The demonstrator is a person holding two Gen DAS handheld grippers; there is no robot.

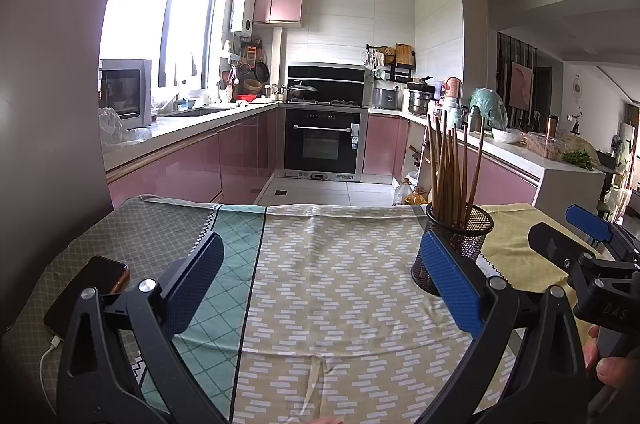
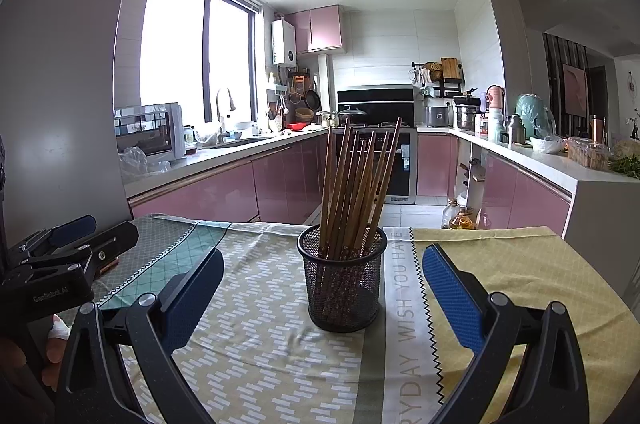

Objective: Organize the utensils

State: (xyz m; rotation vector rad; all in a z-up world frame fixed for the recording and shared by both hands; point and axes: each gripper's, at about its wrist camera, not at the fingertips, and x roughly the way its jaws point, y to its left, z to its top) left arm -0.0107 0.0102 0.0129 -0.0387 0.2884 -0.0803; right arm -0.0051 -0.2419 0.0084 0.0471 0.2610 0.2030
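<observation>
**Two grippers open and empty over the cloth-covered bench**

Both grippers hang above the bench, each with its blue-padded fingers spread wide and nothing between them. The left gripper [image 1: 322, 272] faces the middle of the patterned patchwork tablecloth [image 1: 332, 288]; its right finger [image 1: 450, 282] overlaps the near side of the black wire-mesh cylindrical holder [image 1: 464, 236] in the left wrist view, though whether it touches the mesh cannot be told. The right gripper [image 2: 323, 298] points straight at that holder [image 2: 343, 280], which stands upright on the cloth, framed between the two fingers and a little beyond their tips. A bundle of brown wooden chopsticks [image 2: 354, 191] stands in the holder, fanned out and leaning on its rim. At the cloth's left edge lies a dark smartphone [image 1: 90, 288] with a white cable [image 1: 48, 360] plugged into it. A person's fingertips [image 1: 612, 370] show at the lower right of the left wrist view, by the right gripper's handle.
</observation>
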